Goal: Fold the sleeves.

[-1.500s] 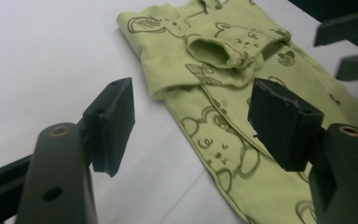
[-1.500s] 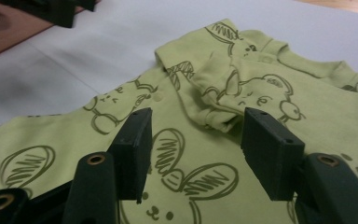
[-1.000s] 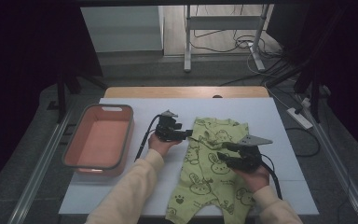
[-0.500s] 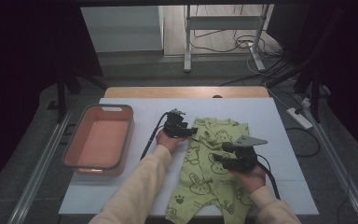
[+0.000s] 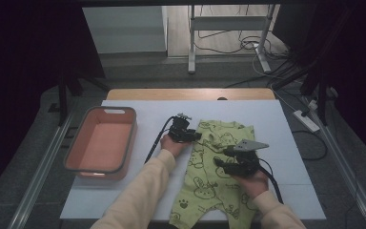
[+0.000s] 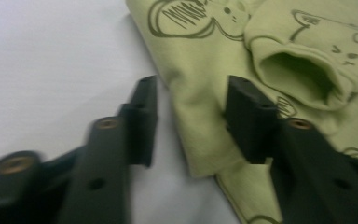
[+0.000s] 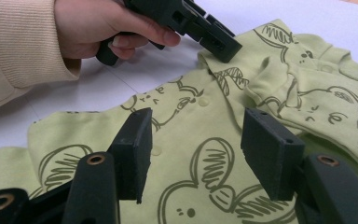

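Green baby suit (image 5: 214,167) lies flat on the white worktop (image 5: 124,200). Left hand-held gripper (image 6: 191,116) has just been closing around its folded edge, not yet pinching; right hand-held gripper (image 7: 196,149) hovers open above the middle.

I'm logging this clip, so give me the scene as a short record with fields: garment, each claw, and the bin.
garment: green printed baby romper, lying flat on the white table
left claw: at the romper's folded sleeve edge, jaws have just been closing, fabric between them, pads not clearly pressing
right claw: jaws apart, above the romper's middle
bin: pink tub, left of the romper
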### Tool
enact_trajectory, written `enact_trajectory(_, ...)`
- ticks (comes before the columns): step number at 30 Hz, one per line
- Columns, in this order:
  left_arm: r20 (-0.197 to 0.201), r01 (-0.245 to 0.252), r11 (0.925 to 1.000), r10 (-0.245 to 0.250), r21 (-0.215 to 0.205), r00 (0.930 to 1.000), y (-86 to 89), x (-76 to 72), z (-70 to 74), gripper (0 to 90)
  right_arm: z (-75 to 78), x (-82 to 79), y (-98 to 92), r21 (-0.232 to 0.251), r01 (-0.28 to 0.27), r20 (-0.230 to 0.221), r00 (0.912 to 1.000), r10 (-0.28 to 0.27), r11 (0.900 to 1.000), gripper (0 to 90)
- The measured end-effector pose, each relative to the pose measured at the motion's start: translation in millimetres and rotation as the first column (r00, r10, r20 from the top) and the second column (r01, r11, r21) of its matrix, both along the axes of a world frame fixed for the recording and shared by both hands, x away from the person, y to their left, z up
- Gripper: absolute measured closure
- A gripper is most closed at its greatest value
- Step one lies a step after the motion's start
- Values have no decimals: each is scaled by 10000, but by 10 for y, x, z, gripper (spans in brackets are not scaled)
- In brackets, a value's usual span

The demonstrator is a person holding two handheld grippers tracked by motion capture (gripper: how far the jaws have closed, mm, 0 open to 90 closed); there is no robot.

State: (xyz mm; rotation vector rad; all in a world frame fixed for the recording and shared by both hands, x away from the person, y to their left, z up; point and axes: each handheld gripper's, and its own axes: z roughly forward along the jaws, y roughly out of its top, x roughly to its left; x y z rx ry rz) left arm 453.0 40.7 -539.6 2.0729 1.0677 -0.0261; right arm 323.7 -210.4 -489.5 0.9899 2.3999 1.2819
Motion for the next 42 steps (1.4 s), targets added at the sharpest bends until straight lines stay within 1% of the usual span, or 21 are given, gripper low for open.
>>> enact_trajectory(3, -114, 111, 9999, -111, -53, 9999, 9, 1, -12, 750, 0, -15, 36, 15, -112, -17, 9999, 112, 9999, 436)
enact_trajectory(4, -196, 131, 9998, -134, -179, 9997, 18, 4, -14, 795, 2, -21, 52, 1, -171, -38, 9998, 171, 9999, 435)
enact_trajectory(5, -196, 156, 9997, -160, -212, 9997, 19, 3, -9, 831, 3, -27, 68, 21, -200, -45, 9998, 200, 9998, 435)
enact_trajectory(7, -52, 218, 9997, -218, -77, 9997, 8, -8, -1, 856, 4, -49, 126, 7, -348, -69, 9994, 348, 9994, 435)
enact_trajectory(9, 23, 236, 9997, -236, -26, 9997, 3, -15, 7, 864, 7, -73, 187, -51, -474, -102, 9988, 473, 9989, 434)
enact_trajectory(13, 22, 237, 9997, -237, -93, 9997, 13, -14, 8, 869, -7, -129, 378, -185, -914, -269, 9955, 909, 9956, 434)
enact_trajectory(14, 46, 225, 9997, -224, -83, 9997, 10, -17, 8, 869, -23, -146, 452, -266, -1062, -360, 9938, 1052, 9940, 434)
enact_trajectory(20, 185, 178, 9998, -176, -65, 9997, 4, -29, 24, 872, -132, -188, 778, -855, -1770, -624, 9831, 1721, 9805, 426)
enact_trajectory(21, 196, 161, 9998, -159, -96, 9997, 6, -31, 27, 872, -145, -191, 821, -940, -1862, -676, 9813, 1803, 9780, 422)
enact_trajectory(24, 221, 137, 9998, -134, -158, 9997, 16, -35, 34, 872, -191, -206, 934, -1001, -2066, -917, 9760, 1978, 9733, 413)
enact_trajectory(26, 269, 125, 9998, -120, -161, 9996, 16, -40, 40, 872, -243, -219, 994, -1256, -2226, -1052, 9720, 2102, 9668, 413)
enact_trajectory(28, 305, 124, 9998, -119, -150, 9995, 18, -44, 47, 872, -303, -229, 1028, -1584, -2415, -1272, 9665, 2228, 9574, 414)
enact_trajectory(30, 332, 116, 9998, -111, -171, 9994, 22, -46, 52, 872, -339, -241, 1045, -1745, -2496, -1419, 9636, 2265, 9525, 416)
enact_trajectory(31, 336, 112, 9998, -106, -176, 9994, 24, -45, 54, 873, -345, -247, 1046, -1667, -2464, -1445, 9639, 2235, 9547, 418)
enact_trajectory(32, 336, 94, 9997, -87, -205, 9994, 25, -44, 54, 872, -343, -249, 1045, -1665, -2491, -1522, 9625, 2247, 9541, 418)
enact_trajectory(35, 328, 75, 9997, -68, -219, 9994, 31, -44, 51, 873, -345, -265, 1045, -1562, -2580, -1847, 9559, 2284, 9534, 411)
enact_trajectory(40, 349, 8, 9998, -1, -209, 9994, 25, -46, 48, 873, -338, -289, 1055, -1498, -2729, -1789, 9528, 2454, 9503, 390)
enact_trajectory(42, 363, -6, 9998, 14, -212, 9993, 27, -46, 51, 873, -341, -296, 1062, -1557, -2710, -1761, 9539, 2432, 9499, 394)
